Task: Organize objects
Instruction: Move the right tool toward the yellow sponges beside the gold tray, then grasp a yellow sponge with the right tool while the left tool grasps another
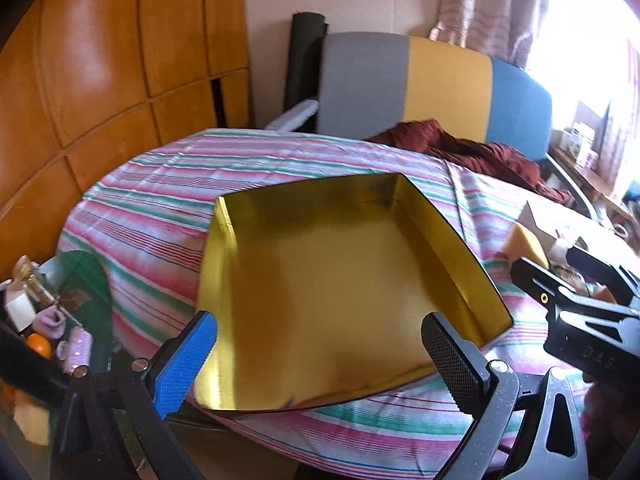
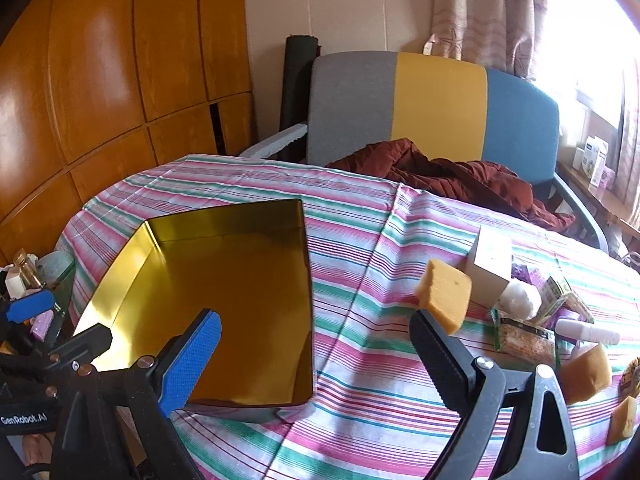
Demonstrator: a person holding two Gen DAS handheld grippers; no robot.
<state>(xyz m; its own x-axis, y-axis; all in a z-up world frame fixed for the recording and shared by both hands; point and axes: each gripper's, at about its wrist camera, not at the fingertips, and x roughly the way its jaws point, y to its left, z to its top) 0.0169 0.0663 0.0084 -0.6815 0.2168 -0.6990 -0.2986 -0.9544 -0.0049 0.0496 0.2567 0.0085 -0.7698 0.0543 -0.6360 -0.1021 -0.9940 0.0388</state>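
Far left, off the table's edge, a low side surface (image 1: 48, 320) carries a jumble of small things: an orange (image 1: 39, 345), a pale pink pouch (image 1: 52, 322), a little white box (image 1: 19, 306), too blurred to say much more. Moving onto the striped tablecloth (image 2: 360, 240), here's the gold tin box (image 2: 224, 280), lidless and showing nothing but its shiny gold floor, sitting toward the left half of the table with one corner near the front edge. The left gripper (image 1: 320, 364) hangs right over that near edge, angled down, jaws spread wide with nothing between them, the blue pad and the black pad framing the tin's near end without pressing on it. Next along, the right gripper (image 2: 316, 364) is also released, jaws wide apart and bare, poised over the cloth just right of the tin. Just above its black finger lies a yellow sponge block (image 2: 444, 300), apart from the pad as far as one can tell. Right of that, a cluster: a white carton (image 2: 490, 276), a white fluffy ball (image 2: 520, 300), a green-edged packet (image 2: 524, 340), a white tube (image 2: 588, 334), and two more sponge pieces (image 2: 586, 374) by the right rim. Behind the table stands a grey, yellow and blue chair (image 2: 436, 108) with a maroon garment (image 2: 452, 176) heaped on it.
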